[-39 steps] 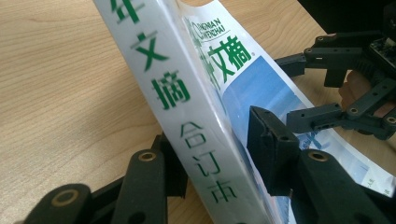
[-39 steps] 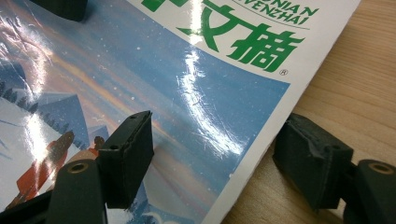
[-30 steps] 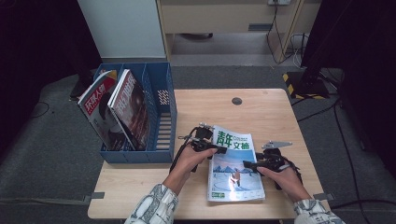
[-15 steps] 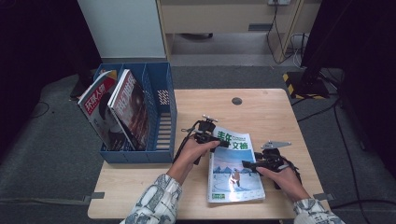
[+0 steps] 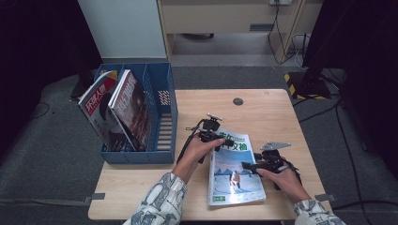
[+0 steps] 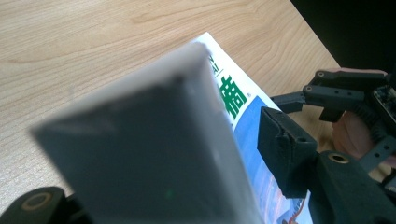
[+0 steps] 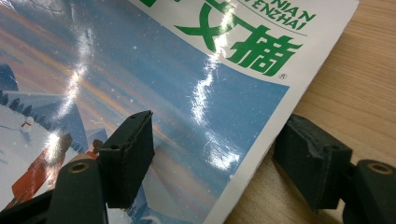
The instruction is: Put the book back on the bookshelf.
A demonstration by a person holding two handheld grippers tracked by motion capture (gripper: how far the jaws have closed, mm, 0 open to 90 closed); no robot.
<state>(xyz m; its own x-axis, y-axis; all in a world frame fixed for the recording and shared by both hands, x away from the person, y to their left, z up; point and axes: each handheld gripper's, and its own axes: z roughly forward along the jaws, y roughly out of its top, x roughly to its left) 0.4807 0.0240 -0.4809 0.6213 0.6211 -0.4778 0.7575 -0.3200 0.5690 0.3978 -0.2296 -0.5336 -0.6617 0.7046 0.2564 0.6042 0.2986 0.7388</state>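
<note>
Left tongs [image 5: 227, 141] shifted, just-opening around magazine [image 5: 235, 182] corner; right tongs [image 5: 247, 165] released (2 upright magazines [image 5: 119, 110] in rack [image 5: 162, 129])

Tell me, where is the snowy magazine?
In the high view, the magazine lies flat on the table's near right part, between both tongs, right of the blue rack.

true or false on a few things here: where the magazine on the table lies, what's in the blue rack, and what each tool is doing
1. The magazine lies flat on the table. True.
2. The blue rack is empty. False: it holds two magazines, leaning.
3. The right tool straddles the magazine's edge, one jaw on the cover, one on the wood. True.
4. The left tool is at the magazine's bottom edge. False: it is at the top left corner; its jaws have just been opening.
</note>
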